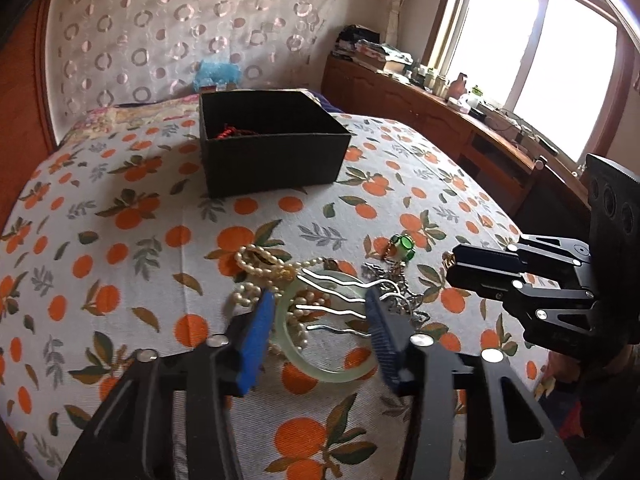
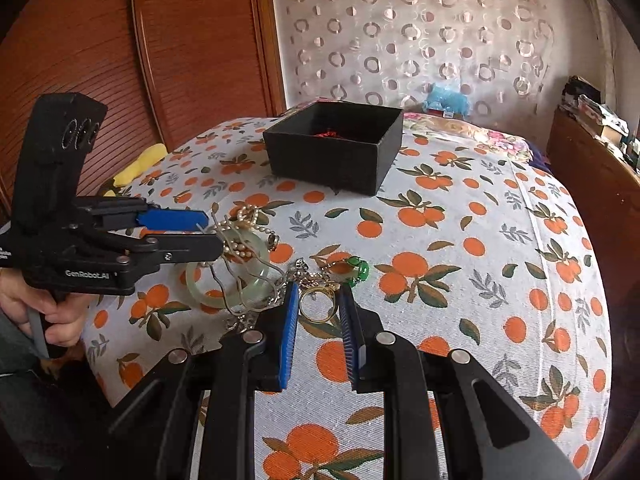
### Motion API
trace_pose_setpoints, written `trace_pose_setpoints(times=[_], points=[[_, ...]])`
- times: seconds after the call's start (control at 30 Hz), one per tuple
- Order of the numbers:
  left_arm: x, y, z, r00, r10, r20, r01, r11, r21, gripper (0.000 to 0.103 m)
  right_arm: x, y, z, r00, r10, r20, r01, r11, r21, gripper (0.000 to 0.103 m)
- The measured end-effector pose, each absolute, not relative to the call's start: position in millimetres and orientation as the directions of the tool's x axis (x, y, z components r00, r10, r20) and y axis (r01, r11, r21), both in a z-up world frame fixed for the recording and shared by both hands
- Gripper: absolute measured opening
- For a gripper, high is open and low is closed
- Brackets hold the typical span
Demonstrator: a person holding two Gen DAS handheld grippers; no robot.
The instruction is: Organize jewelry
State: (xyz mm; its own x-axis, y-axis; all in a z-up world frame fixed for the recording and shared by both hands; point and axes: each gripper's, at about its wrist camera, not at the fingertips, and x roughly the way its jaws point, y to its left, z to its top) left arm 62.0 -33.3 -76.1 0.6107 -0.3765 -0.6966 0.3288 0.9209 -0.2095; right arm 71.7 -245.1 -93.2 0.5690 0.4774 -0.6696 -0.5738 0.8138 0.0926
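Observation:
On the orange-print bedspread (image 1: 120,280) lies a heap of jewelry. My left gripper (image 1: 320,296) is open, its blue pads on either side of a pale green bangle (image 1: 332,376), a silver wavy hair fork (image 1: 332,308) and a pearl strand (image 1: 256,260). Seen from the right wrist, the left gripper (image 2: 212,232) hovers low over the bangle (image 2: 196,284). My right gripper (image 2: 319,294) is shut on a gold ring (image 2: 318,306); beside it lie a green pendant (image 2: 360,270) and a silver chain (image 2: 298,270). A black box (image 1: 272,160) stands further back with something red (image 1: 226,132) inside.
A wooden sideboard (image 1: 440,112) with clutter runs under the window on the right. Behind the bed hang a patterned curtain (image 2: 420,40) and wooden panelling (image 2: 180,60). A yellow object (image 2: 140,164) lies at the bed's left edge. A hand (image 2: 60,316) holds the left gripper's handle.

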Motion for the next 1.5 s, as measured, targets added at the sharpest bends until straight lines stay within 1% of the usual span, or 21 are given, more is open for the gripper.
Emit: trace_pose_setpoints(times=[0.07, 0.1, 0.17, 0.4, 0.7, 0.87, 1.13, 1.5], points=[[63, -36, -77, 0.606, -0.390, -0.693, 0.335, 0.916, -0.222, 0.032, 73, -247, -93, 0.570, 0.477, -0.669, -0.571, 0.815, 0.094, 0.023], [63, -36, -77, 0.602, -0.395, -0.694, 0.338, 0.913, -0.227, 0.031, 73, -247, -92, 0.571, 0.477, -0.668, -0.570, 0.816, 0.095, 0.023], [65, -38, -77, 0.595, -0.410, -0.691, 0.342, 0.907, -0.243, 0.018, 73, -248, -92, 0.572, 0.476, -0.668, -0.568, 0.817, 0.096, 0.023], [56, -39, -53, 0.615, -0.491, -0.617, 0.384, 0.870, -0.309, 0.002, 76, -249, -88, 0.579, 0.473, -0.664, -0.566, 0.820, 0.090, 0.023], [54, -29, -22, 0.686, -0.464, -0.561, 0.369, 0.886, -0.281, 0.001, 83, -245, -77, 0.594, 0.475, -0.649, -0.571, 0.817, 0.076, 0.023], [63, -19, -7, 0.729, -0.416, -0.545, 0.351, 0.909, -0.225, 0.001, 102, -235, -64, 0.610, 0.476, -0.633, -0.582, 0.812, 0.050, 0.022], [83, -11, 4, 0.772, -0.336, -0.540, 0.320, 0.939, -0.127, 0.001, 155, -214, -46, 0.629, 0.468, -0.621, -0.580, 0.814, 0.026, 0.022], [112, 1, 12, 0.791, -0.279, -0.544, 0.281, 0.956, -0.082, 0.001, 238, -188, -45, 0.593, 0.478, -0.648, -0.571, 0.817, 0.080, 0.022]])
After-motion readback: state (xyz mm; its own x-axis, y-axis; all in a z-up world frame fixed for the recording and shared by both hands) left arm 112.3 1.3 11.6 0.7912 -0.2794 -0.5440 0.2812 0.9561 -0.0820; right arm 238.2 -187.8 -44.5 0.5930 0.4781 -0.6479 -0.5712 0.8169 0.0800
